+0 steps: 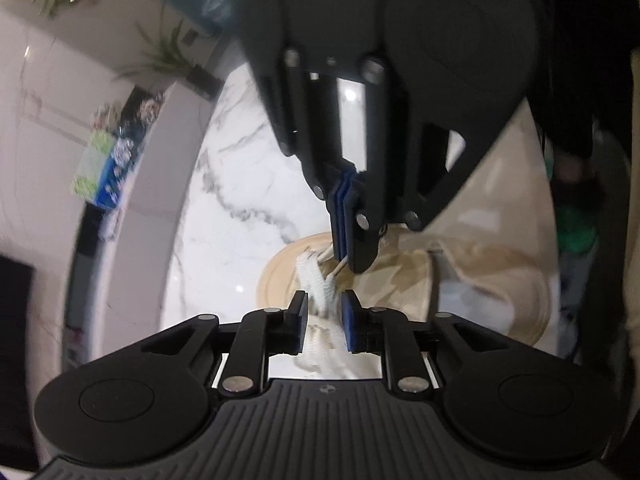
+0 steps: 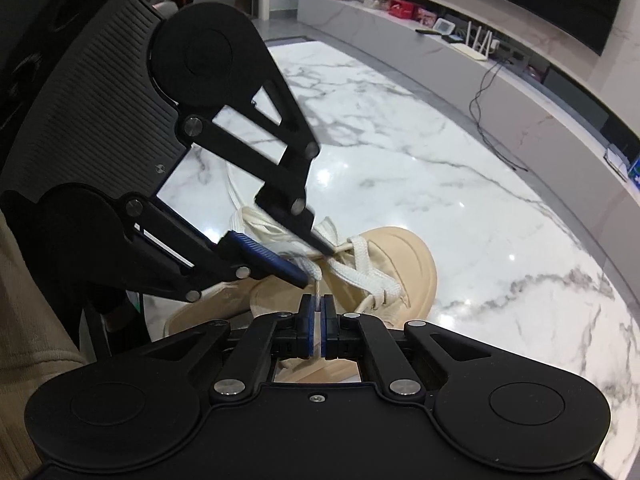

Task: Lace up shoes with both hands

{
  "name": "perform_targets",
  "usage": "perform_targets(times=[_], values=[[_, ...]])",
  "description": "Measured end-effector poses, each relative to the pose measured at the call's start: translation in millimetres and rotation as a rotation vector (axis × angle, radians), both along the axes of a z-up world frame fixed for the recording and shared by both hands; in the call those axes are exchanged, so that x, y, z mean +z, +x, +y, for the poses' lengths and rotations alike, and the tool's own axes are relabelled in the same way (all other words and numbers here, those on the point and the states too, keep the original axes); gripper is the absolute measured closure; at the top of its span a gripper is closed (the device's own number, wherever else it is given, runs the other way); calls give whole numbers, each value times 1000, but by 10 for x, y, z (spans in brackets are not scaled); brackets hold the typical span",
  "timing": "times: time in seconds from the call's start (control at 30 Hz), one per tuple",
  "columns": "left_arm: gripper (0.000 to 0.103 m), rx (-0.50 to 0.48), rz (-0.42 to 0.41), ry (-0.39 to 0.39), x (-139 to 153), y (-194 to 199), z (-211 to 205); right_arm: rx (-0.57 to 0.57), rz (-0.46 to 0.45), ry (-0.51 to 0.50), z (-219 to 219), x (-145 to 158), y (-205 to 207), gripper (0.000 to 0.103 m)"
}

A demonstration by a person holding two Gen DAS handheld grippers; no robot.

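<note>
Right wrist view: right gripper [image 2: 318, 320] jaws pinch the flat white shoelace [image 2: 352, 272] over the beige canvas shoe [image 2: 404, 264]; left gripper [image 1: 325, 320] jaws stand slightly apart, lace between them unpressed. Mid-lacing; next, draw it taut.

- No legible text, brand, number or sign anywhere in either view.
- Printed boxes [image 1: 105, 168] on the ledge, left wrist view: blue, green and white packaging, print too blurred to read.
- Red boxes [image 2: 402, 9] on the far shelf, right wrist view: pale marks on the front, too small to make out.
- Small white device [image 2: 443, 26] beside them: face too small to read.
- Tiny round emblem [image 1: 327, 389] moulded into the left tool's body: a symbol only, no letters.
</note>
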State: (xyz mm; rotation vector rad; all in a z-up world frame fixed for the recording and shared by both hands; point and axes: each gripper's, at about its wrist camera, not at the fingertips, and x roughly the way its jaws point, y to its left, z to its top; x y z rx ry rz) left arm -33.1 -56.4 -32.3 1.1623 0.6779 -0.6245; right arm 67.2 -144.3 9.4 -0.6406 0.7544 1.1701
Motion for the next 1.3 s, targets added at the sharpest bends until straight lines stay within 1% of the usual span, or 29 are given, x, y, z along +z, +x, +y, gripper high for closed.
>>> perform_targets(times=[0.17,0.23,0.3,0.43,0.57,0.63,0.67,0.7,0.8,0.83,0.9,1.0,1.1,1.2,1.27,1.3], values=[[85,-43,14,-4,-35,-63,-34,9,3,2,1,-7,10,101],[86,-44,29,-11,-46,-62,-34,15,1,1,2,-7,5,101],[98,-27,49,-24,-43,-51,-30,13,1,1,0,-10,16,101],[100,8,81,-52,-18,-19,-29,7,5,0,-9,-25,35,101],[100,84,119,-119,23,48,-26,-19,12,4,-39,-39,59,101],[101,144,148,-178,68,119,-10,-50,20,13,-63,-41,86,101],[101,193,168,-220,79,162,3,-70,25,20,-80,-44,101,101],[101,229,178,-245,86,190,13,-88,26,26,-86,-41,114,100],[101,326,180,-276,56,242,39,-132,26,40,-100,-31,144,97],[101,353,186,-284,45,256,43,-140,27,43,-100,-29,152,94],[101,386,191,-287,24,257,45,-153,26,48,-91,-32,162,90],[101,406,189,-272,15,221,35,-164,30,56,-72,-47,166,88],[101,417,195,-263,26,291,39,-170,41,59,-83,-99,136,88],[101,425,203,-266,55,235,66,-181,48,51,-108,-132,132,88],[101,430,201,-268,42,242,82,-202,67,53,-128,-151,159,96],[101,431,201,-269,34,258,88,-214,81,64,-148,-147,174,96]])
